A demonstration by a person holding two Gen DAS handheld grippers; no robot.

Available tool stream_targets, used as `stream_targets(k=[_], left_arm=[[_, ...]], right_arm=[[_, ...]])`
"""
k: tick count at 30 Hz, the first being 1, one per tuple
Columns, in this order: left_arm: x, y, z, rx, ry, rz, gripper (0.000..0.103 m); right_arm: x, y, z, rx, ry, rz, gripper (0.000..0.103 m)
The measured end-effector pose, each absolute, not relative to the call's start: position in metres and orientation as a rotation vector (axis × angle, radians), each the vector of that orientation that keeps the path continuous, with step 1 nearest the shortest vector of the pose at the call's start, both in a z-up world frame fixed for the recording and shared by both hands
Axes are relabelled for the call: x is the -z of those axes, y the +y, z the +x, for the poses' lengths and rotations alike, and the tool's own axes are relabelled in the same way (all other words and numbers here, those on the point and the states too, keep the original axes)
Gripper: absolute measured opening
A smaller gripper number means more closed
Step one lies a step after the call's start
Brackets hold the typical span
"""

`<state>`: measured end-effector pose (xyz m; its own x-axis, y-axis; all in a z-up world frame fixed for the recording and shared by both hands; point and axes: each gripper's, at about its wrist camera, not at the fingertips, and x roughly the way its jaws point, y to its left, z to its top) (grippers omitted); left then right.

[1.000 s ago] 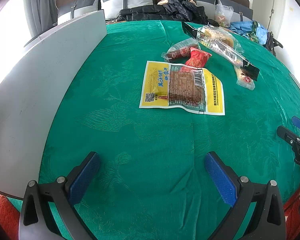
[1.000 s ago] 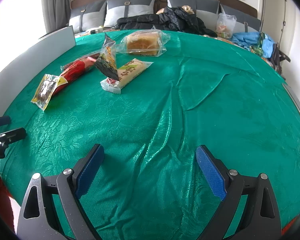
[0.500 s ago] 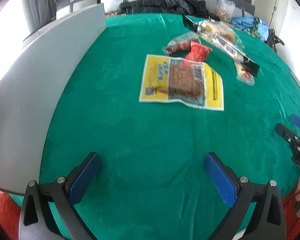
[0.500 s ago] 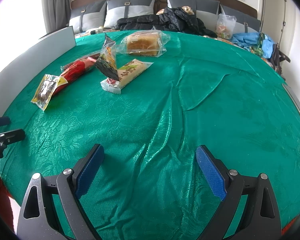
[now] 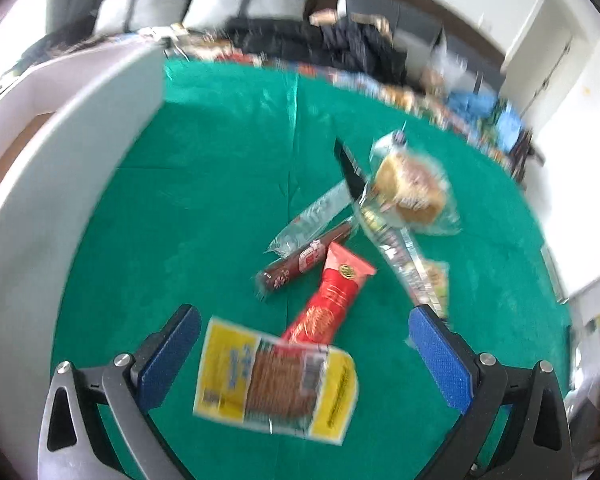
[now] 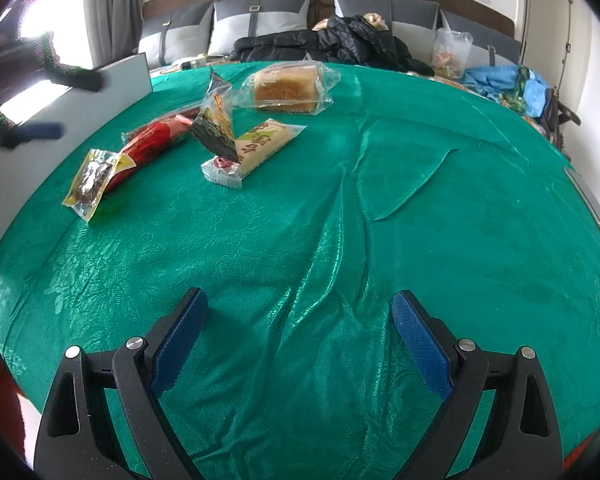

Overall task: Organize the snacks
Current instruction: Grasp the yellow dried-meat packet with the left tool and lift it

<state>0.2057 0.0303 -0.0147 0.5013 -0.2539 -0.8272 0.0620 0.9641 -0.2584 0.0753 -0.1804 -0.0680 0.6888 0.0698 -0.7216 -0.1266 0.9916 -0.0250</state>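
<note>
The left gripper, jaws wide and empty, has been brought over the yellow packet, likely for pickup, while the right gripper is held wide and empty, well short of that packet.

Left tool (right tool too) spread wide.

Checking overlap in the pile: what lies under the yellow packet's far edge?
The red wrapper's near end slips beneath the yellow packet; how far it extends underneath is hidden.
</note>
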Motion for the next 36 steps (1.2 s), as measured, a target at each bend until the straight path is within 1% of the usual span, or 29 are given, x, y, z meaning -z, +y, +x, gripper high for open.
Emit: stream_targets(k=[3,7,10,12,14,17,22,24,27,31,33,36], left_arm=[[0.030,0.016,0.206,0.222,1.078,-0.109,0.102],[0.050,0.000,0.176,0.310,1.135,0.111,0.102],[0.060,0.009,0.147,0.364,1.172,0.234,0.102],[0.059,0.026,0.134,0.348,1.184,0.259,0.102],[0.052,0.049,0.126,0.325,1.195,0.175,0.101],[0.045,0.068,0.121,0.393,1.226,-0.104,0.101],[0.057,0.043,0.126,0.481,1.241,-0.364,0.101],[0.057,0.023,0.133,0.464,1.188,-0.379,0.102],[0.061,0.013,0.153,0.435,1.158,-0.436,0.102],[0.066,0.038,0.187,0.372,1.130,-0.620,0.102],[0.067,0.049,0.202,0.325,1.130,-0.634,0.102],[0.061,0.067,0.219,0.212,1.141,-0.582,0.102]], right_arm=[[0.068,-0.180,0.076,-0.110,0.803,-0.074,0.095],[0.068,-0.181,0.076,-0.111,0.803,-0.075,0.095],[0.068,-0.180,0.076,-0.112,0.803,-0.074,0.096],[0.068,-0.180,0.077,-0.112,0.803,-0.074,0.096],[0.068,-0.180,0.077,-0.113,0.804,-0.074,0.096],[0.067,-0.178,0.078,-0.113,0.807,-0.074,0.096],[0.067,-0.178,0.079,-0.113,0.804,-0.074,0.097],[0.067,-0.177,0.080,-0.113,0.801,-0.073,0.097],[0.067,-0.177,0.081,-0.113,0.797,-0.073,0.096],[0.068,-0.177,0.082,-0.114,0.794,-0.074,0.097],[0.068,-0.177,0.082,-0.114,0.794,-0.074,0.097],[0.068,-0.177,0.082,-0.114,0.794,-0.073,0.097]])
